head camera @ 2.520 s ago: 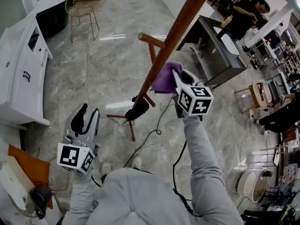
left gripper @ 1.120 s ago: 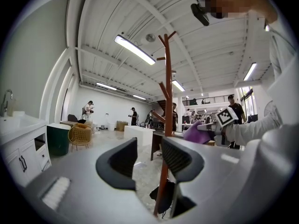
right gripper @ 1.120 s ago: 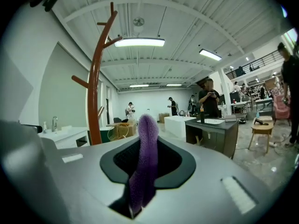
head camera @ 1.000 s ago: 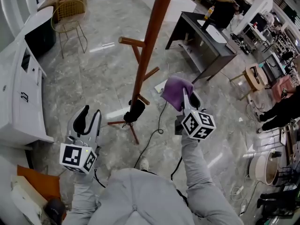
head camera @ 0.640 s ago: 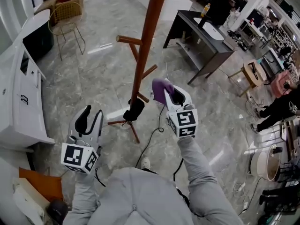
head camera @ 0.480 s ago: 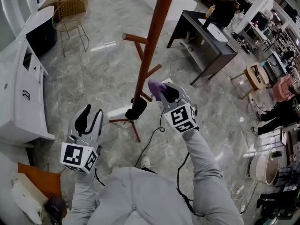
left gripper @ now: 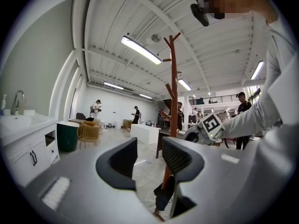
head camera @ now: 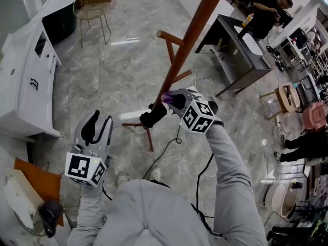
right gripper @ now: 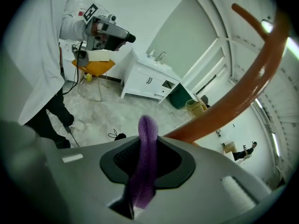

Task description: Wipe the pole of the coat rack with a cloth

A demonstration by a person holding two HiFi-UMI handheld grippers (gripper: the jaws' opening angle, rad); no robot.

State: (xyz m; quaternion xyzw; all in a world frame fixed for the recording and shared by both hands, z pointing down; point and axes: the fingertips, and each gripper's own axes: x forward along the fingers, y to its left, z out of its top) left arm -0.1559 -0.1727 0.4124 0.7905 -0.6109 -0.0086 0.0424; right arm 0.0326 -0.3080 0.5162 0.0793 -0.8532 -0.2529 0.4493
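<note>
Your right claw [head camera: 174, 100], clenched on the cloth [head camera: 167, 97], has returned to the pole [head camera: 192, 35], ready to wipe; left claw [head camera: 95, 129] released.

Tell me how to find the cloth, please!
Find the tall reddish-brown coat rack pole standing on the grey floor. Low beside it is the right gripper, with the cloth pinched between its jaws. It is the only purple thing there, soft and folded.
</note>
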